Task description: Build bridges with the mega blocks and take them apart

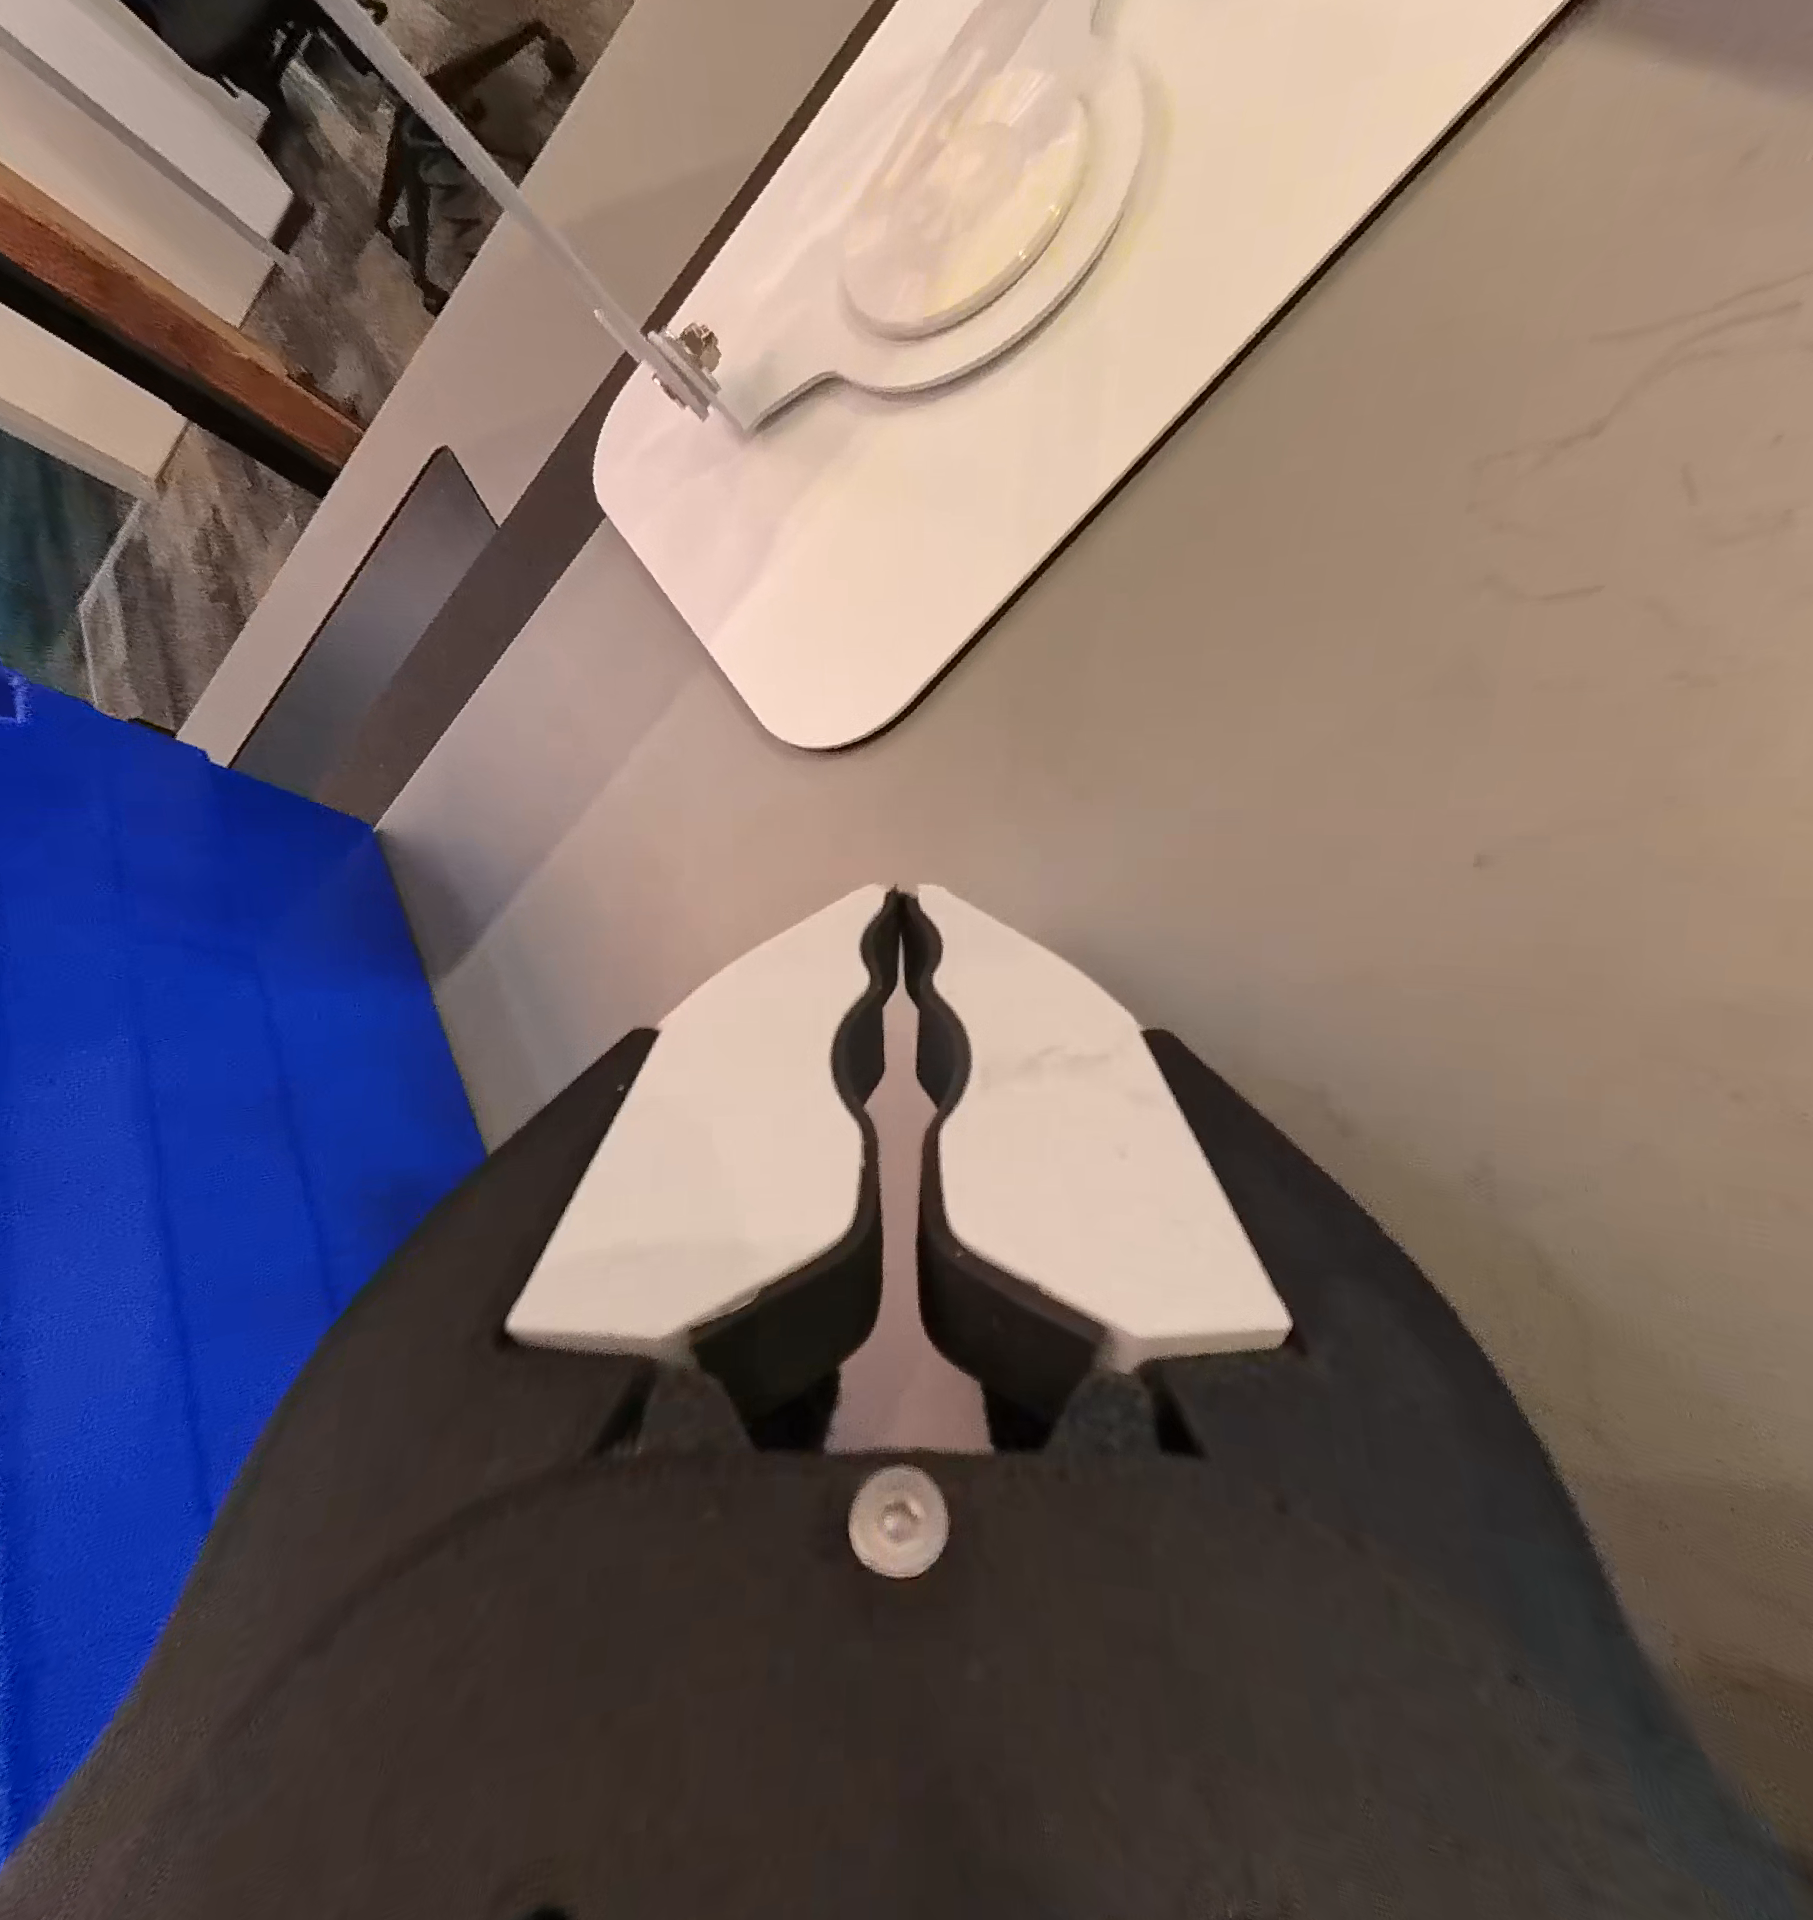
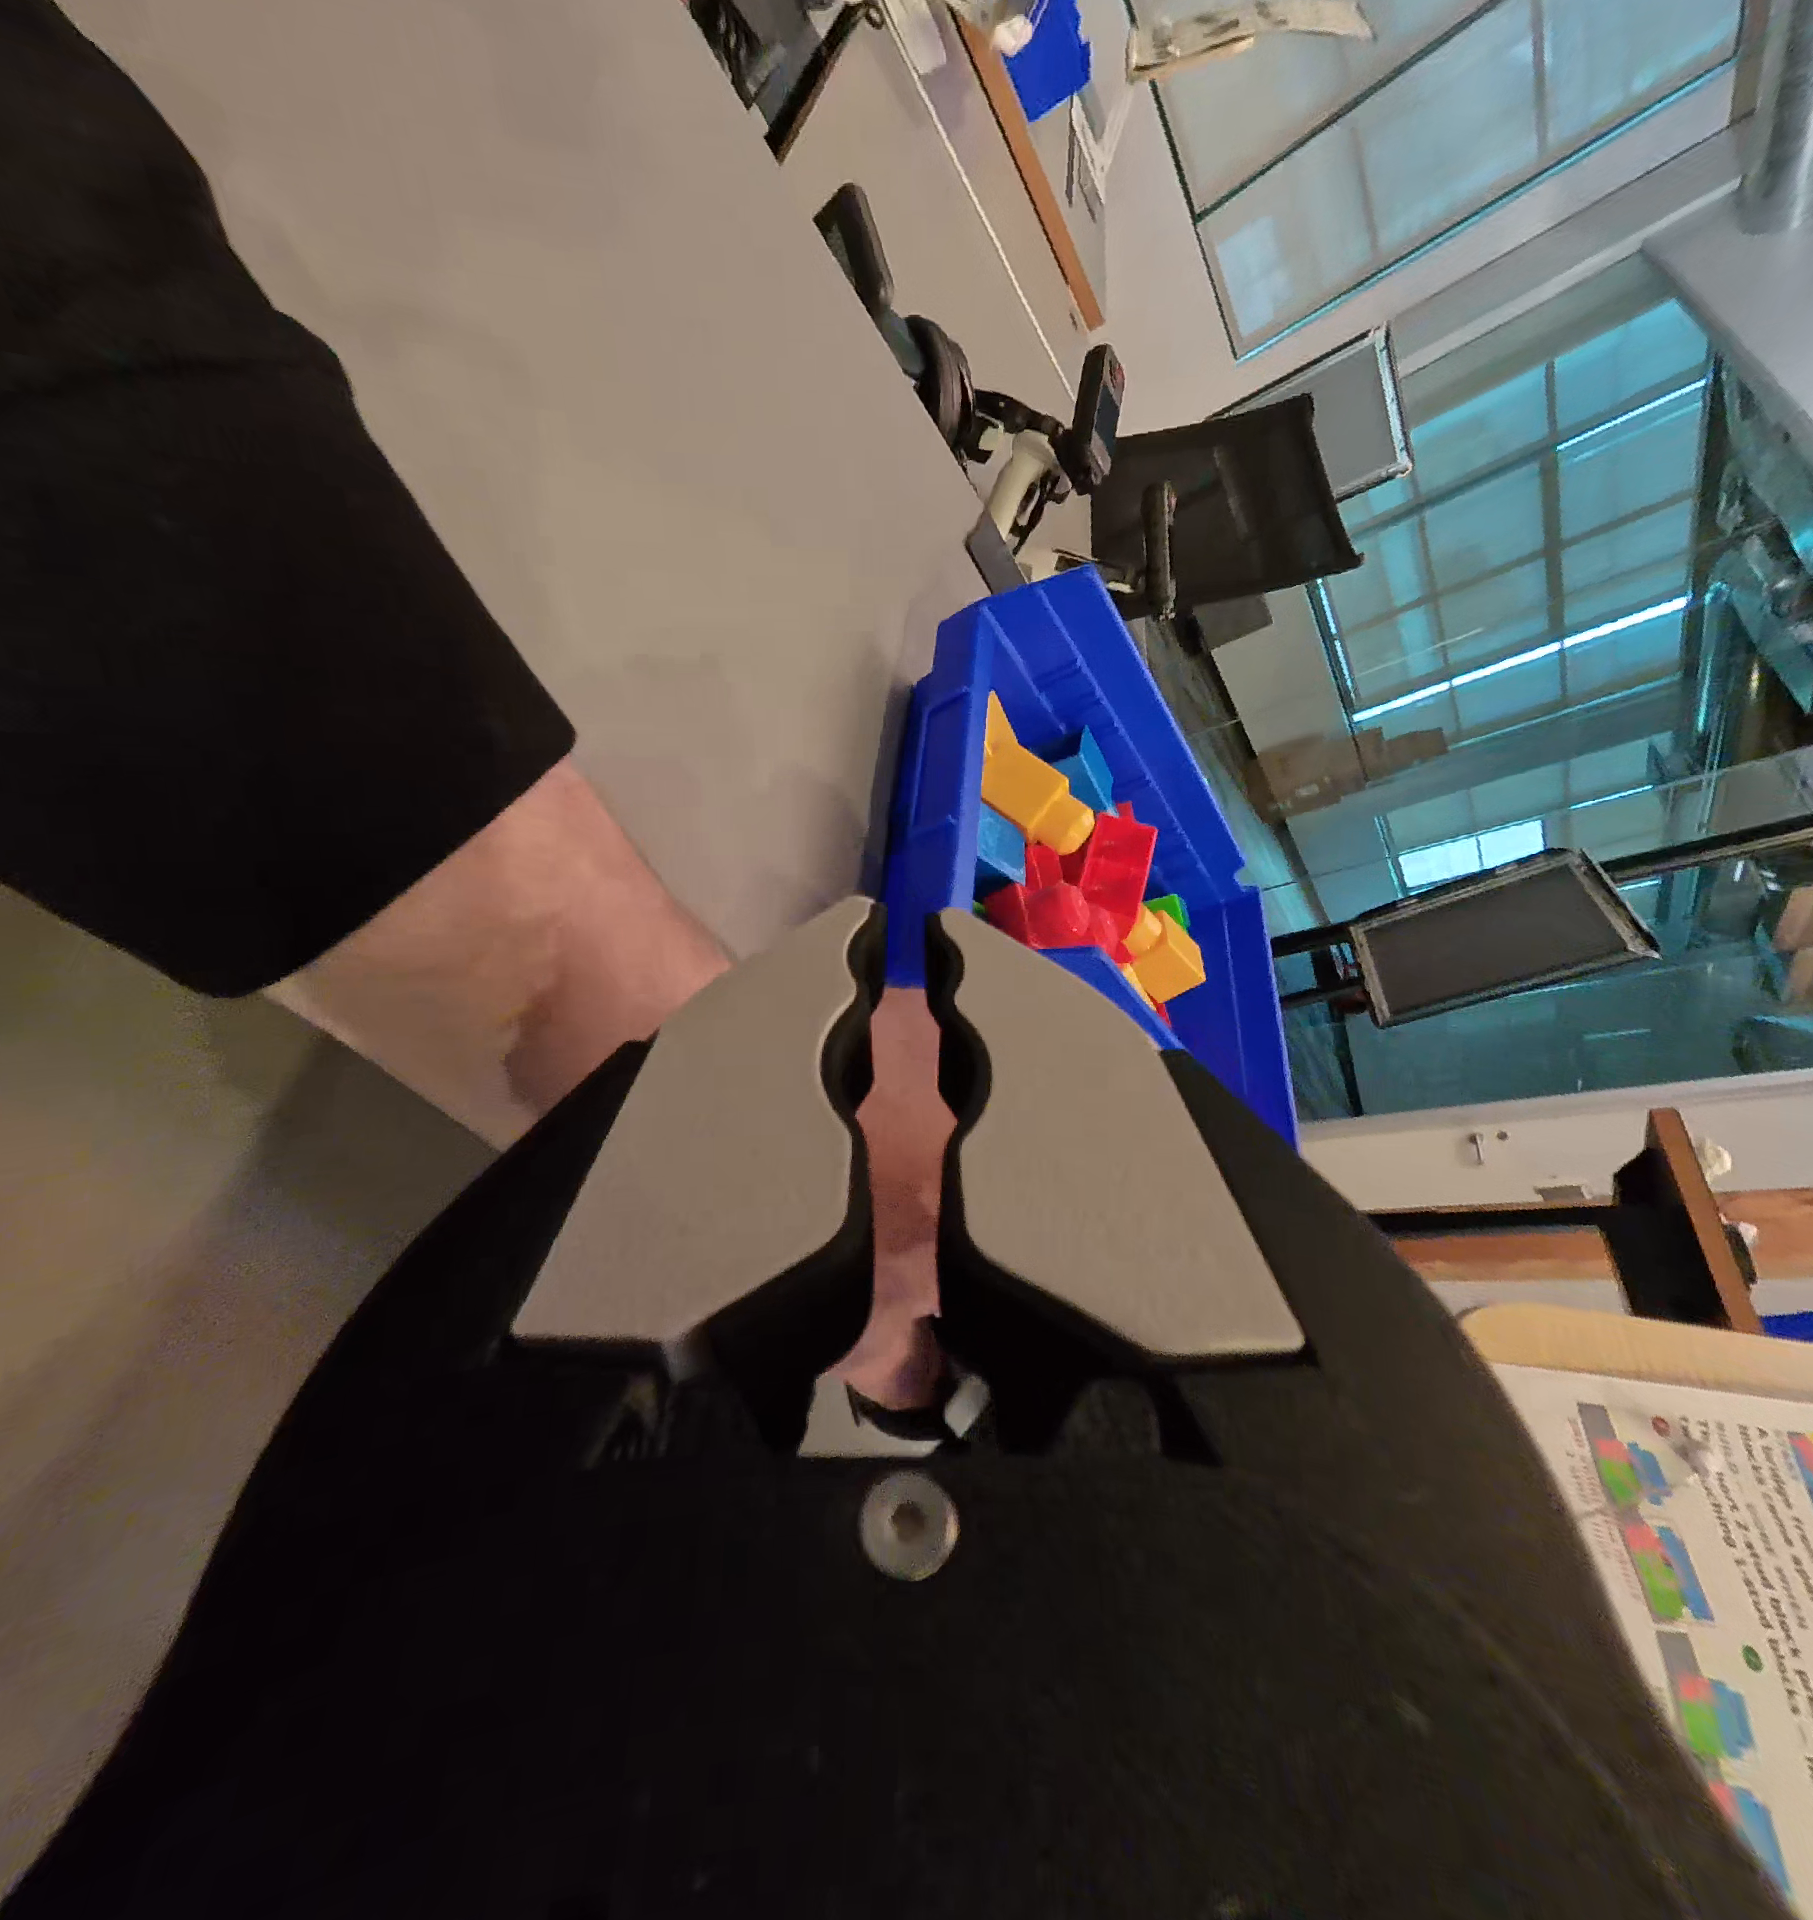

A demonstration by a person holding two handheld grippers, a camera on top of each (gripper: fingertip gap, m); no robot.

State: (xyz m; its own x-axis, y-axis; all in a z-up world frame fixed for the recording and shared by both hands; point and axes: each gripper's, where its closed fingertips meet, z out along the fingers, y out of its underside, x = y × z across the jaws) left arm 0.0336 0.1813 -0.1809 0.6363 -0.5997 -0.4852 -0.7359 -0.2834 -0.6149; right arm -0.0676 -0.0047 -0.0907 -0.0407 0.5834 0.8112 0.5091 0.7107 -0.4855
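In the left wrist view my left gripper is shut with its pads touching and nothing between them, just above the grey table. The blue bin stands close on its left. In the right wrist view my right gripper has its jaws a narrow way apart and holds nothing. Beyond its tips is the blue bin, which holds several red, yellow, blue and green mega blocks. No built bridge shows in either view.
A white board with a clear round dish lies on the table ahead of the left gripper. A person's forearm in a black sleeve crosses the right wrist view on the left. A printed instruction sheet lies at the lower right. About 20 cm separates my left fingertips from my right.
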